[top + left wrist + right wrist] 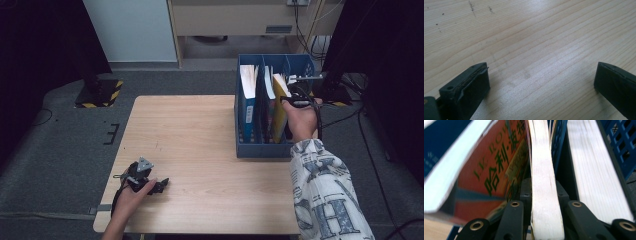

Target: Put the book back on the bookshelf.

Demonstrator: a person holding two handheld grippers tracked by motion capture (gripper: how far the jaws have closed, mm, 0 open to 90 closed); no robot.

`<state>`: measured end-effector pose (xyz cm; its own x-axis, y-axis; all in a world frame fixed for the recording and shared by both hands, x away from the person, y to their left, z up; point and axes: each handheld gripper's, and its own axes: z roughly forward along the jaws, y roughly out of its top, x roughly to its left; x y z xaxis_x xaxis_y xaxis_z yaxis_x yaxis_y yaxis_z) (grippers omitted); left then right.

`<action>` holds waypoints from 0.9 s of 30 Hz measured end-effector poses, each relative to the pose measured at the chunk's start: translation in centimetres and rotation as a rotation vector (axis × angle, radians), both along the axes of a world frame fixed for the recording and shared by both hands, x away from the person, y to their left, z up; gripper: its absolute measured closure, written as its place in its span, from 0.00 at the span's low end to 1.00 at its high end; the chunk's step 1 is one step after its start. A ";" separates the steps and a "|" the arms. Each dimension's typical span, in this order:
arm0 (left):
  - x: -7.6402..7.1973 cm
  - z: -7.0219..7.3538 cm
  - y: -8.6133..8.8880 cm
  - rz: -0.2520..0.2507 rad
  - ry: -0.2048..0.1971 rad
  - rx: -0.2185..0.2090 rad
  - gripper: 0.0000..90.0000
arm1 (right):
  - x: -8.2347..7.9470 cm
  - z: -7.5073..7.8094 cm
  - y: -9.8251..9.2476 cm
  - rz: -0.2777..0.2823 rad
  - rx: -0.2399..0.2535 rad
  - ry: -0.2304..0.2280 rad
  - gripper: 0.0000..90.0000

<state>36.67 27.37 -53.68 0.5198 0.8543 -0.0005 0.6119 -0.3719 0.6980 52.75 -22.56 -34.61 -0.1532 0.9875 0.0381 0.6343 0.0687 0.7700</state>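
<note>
A blue divided rack [262, 150] stands at the table's right side with several upright books in it. My right gripper [296, 102] reaches into it and is shut on a yellow-covered book [280, 112]. In the right gripper view the jaws press from both sides on that book's cream page edge [544, 170], with the right gripper [544, 192] centred on it. An orange-red book [494, 170] leans to its left. My left gripper [157, 187] lies on the table near the front left. Its jaws stand wide apart over bare wood, and the left gripper [541, 82] is open and holds nothing.
A blue-covered book [247, 100] fills the rack's left compartment. In the right gripper view a thick white page block [591, 170] stands to the right, against the rack's mesh wall [624, 142]. The wooden table [200, 145] spans the middle. Cables lie on the floor at the right.
</note>
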 end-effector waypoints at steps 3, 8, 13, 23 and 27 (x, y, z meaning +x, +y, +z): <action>0.0 0.0 0.0 0.000 0.000 0.000 0.00 | 0.5 0.3 0.2 -0.014 0.008 -0.016 0.84; 0.0 0.0 0.0 0.000 0.000 0.000 0.00 | 1.2 0.4 0.6 -0.023 0.007 -0.019 0.84; 0.0 0.0 0.0 -0.002 0.001 0.001 0.00 | 2.0 0.2 0.8 -0.032 -0.001 -0.021 0.84; 0.0 0.0 0.0 -0.004 0.000 0.000 0.00 | 2.4 -0.2 0.9 -0.042 0.002 -0.017 0.84; 0.1 0.0 0.0 -0.010 0.003 0.008 0.00 | 2.5 -0.3 0.9 -0.037 0.000 -0.019 0.84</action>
<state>36.73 27.38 -53.64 0.5279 0.8493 0.0049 0.6103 -0.3833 0.6932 55.27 -21.66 -34.92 -0.1175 0.9924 0.0357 0.6216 0.0454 0.7821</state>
